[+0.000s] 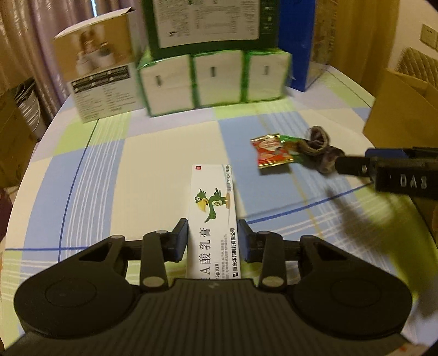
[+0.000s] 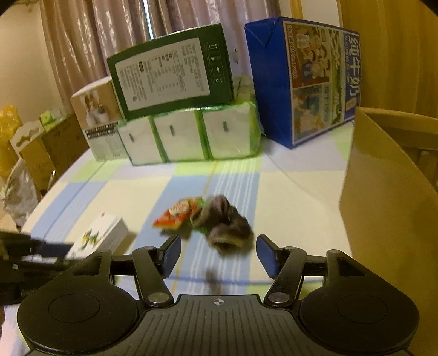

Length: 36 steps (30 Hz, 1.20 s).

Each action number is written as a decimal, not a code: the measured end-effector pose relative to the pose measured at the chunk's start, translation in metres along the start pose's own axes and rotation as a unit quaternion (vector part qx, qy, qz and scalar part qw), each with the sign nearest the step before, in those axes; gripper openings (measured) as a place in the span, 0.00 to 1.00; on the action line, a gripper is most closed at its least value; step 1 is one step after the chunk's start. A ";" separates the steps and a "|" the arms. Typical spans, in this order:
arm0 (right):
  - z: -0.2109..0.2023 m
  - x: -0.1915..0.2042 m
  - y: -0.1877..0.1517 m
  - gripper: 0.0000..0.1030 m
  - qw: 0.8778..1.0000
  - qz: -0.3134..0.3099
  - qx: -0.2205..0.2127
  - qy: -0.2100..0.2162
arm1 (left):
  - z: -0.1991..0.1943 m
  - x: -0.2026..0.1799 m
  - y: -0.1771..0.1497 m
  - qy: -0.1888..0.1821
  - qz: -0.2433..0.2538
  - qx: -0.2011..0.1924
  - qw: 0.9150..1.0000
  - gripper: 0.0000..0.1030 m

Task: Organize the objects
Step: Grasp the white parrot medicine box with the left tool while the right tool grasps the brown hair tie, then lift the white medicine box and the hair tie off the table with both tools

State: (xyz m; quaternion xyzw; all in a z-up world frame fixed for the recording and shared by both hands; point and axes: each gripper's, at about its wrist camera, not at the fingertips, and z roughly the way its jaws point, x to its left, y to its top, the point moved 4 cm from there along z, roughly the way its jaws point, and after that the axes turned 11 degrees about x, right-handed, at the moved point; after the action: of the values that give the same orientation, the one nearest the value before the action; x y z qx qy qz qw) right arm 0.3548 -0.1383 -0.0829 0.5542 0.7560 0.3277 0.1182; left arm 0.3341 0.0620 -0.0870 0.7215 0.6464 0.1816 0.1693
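Observation:
A white ointment box (image 1: 212,216) with a green parrot on it lies lengthwise between the fingers of my left gripper (image 1: 213,238), whose pads press both long sides. In the right wrist view the same ointment box (image 2: 105,232) sits low on the left. A red and green snack packet (image 1: 271,152) rests on the checked tablecloth, touching a bundle of dark rolled socks (image 1: 317,148). My right gripper (image 2: 217,254) stands open just short of the blurred socks (image 2: 227,227), beside the snack packet (image 2: 178,216). Seen from the left wrist, the right gripper (image 1: 345,164) comes in from the right, its tip at the socks.
Along the back stand three green-wrapped tissue packs (image 1: 216,79) with a green box (image 1: 208,24) on top, a white product box (image 1: 101,74) to their left and a blue milk carton (image 2: 303,82) to their right. A cardboard box (image 2: 383,186) stands at the right. The table edge (image 1: 41,142) curves round the left.

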 end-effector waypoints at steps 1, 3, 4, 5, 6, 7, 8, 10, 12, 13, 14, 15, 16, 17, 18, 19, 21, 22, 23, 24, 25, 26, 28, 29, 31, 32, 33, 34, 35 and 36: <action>0.004 0.000 0.003 0.57 1.000 0.000 -0.002 0.003 | 0.002 0.001 0.000 -0.002 -0.002 0.003 1.000 0.32; 0.011 0.000 0.007 0.57 1.000 0.003 -0.007 0.004 | 0.005 0.001 -0.001 -0.004 -0.003 0.005 1.000 0.32; 0.015 -0.002 0.009 0.57 1.000 0.009 -0.009 0.006 | 0.006 0.001 -0.001 -0.003 -0.003 0.006 1.000 0.32; 0.019 -0.005 0.010 0.57 1.000 0.019 -0.010 0.010 | 0.006 0.000 0.000 -0.003 -0.002 0.004 1.000 0.33; 0.022 -0.007 0.012 0.57 0.999 0.031 -0.012 0.018 | 0.007 0.000 0.000 -0.004 -0.002 0.002 1.000 0.34; 0.024 -0.010 0.013 0.57 0.998 0.045 -0.015 0.028 | 0.007 0.000 0.000 -0.006 -0.003 0.002 1.000 0.38; 0.028 -0.012 0.015 0.57 0.997 0.059 -0.016 0.037 | 0.007 0.000 0.001 -0.008 -0.004 0.000 1.000 0.39; 0.033 -0.015 0.017 0.57 0.996 0.076 -0.016 0.043 | 0.007 -0.001 0.003 -0.010 -0.007 -0.008 1.000 0.41; 0.039 -0.018 0.019 0.57 0.995 0.096 -0.008 0.035 | 0.006 0.000 0.005 -0.010 -0.010 -0.013 1.000 0.42; 0.043 -0.019 0.018 0.51 0.994 0.106 0.000 0.033 | 0.006 0.000 0.005 -0.011 -0.011 -0.013 1.000 0.42; 0.046 -0.018 0.017 0.44 0.994 0.107 0.007 0.028 | 0.007 -0.001 0.006 -0.011 -0.013 -0.012 1.000 0.42; 0.046 -0.017 0.016 0.33 0.995 0.102 0.009 0.019 | 0.008 -0.001 0.006 -0.011 -0.013 -0.011 1.000 0.42; 0.046 -0.015 0.015 0.30 0.995 0.094 0.011 0.010 | 0.009 -0.002 0.005 -0.010 -0.011 -0.010 1.000 0.42; 0.045 -0.014 0.014 0.28 0.996 0.087 0.011 0.007 | 0.011 -0.002 0.005 -0.010 -0.009 -0.009 1.000 0.42; 0.044 -0.014 0.013 0.26 0.996 0.083 0.013 0.002 | 0.013 -0.002 0.005 -0.010 -0.008 -0.007 1.000 0.42; 0.042 -0.013 0.013 0.24 0.997 0.078 0.014 -0.005 | 0.015 -0.002 0.005 -0.011 -0.009 -0.005 1.000 0.42; 0.039 -0.012 0.012 0.23 0.998 0.064 0.018 -0.019 | 0.018 -0.001 0.004 -0.011 -0.012 -0.001 1.000 0.42; 0.038 -0.010 0.012 0.23 0.998 0.057 0.020 -0.024 | 0.020 0.000 0.003 -0.011 -0.012 0.001 1.000 0.42; 0.036 -0.009 0.010 0.23 0.998 0.048 0.023 -0.029 | 0.021 0.000 0.003 -0.012 -0.013 0.004 1.000 0.41; 0.034 -0.007 0.008 0.23 0.998 0.041 0.025 -0.033 | 0.023 0.000 0.002 -0.012 -0.014 0.006 1.000 0.40; 0.032 -0.005 0.005 0.23 0.998 0.032 0.028 -0.036 | 0.024 0.001 0.001 -0.013 -0.014 0.008 1.000 0.33; 0.030 -0.005 0.004 0.23 0.998 0.027 0.030 -0.038 | 0.025 0.001 0.001 -0.013 -0.016 0.009 1.000 0.32; 0.026 -0.004 0.000 0.23 0.998 0.023 0.036 -0.038 | 0.024 0.003 -0.001 -0.019 -0.021 0.012 1.000 0.32; 0.024 -0.003 -0.003 0.23 0.998 0.021 0.040 -0.037 | 0.023 0.003 -0.003 -0.021 -0.021 0.015 0.999 0.32; 0.019 -0.002 -0.009 0.23 0.998 0.017 0.047 -0.036 | 0.021 0.000 -0.007 -0.019 -0.022 0.021 0.999 0.32; 0.016 -0.001 -0.012 0.23 0.998 0.014 0.052 -0.035 | 0.020 -0.002 -0.009 -0.019 -0.021 0.024 0.999 0.32; 0.013 0.000 -0.016 0.23 0.998 0.012 0.056 -0.032 | 0.018 -0.004 -0.012 -0.018 -0.019 0.027 0.999 0.32; 0.010 0.002 -0.020 0.23 0.998 0.010 0.060 -0.030 | 0.015 -0.006 -0.015 -0.019 -0.019 0.030 0.999 0.32; 0.007 0.004 -0.024 0.23 0.997 0.009 0.065 -0.028 | 0.013 -0.008 -0.017 -0.021 -0.019 0.032 0.999 0.32; 0.004 0.005 -0.027 0.23 0.997 0.010 0.068 -0.026 | 0.009 -0.011 -0.021 -0.023 -0.019 0.034 0.999 0.32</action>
State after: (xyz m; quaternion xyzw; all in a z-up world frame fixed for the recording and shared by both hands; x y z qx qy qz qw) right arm 0.3347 -0.1368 -0.1020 0.5771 0.7674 0.2620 0.0968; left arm 0.3190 0.0535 -0.1056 0.7184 0.6617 0.1398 0.1626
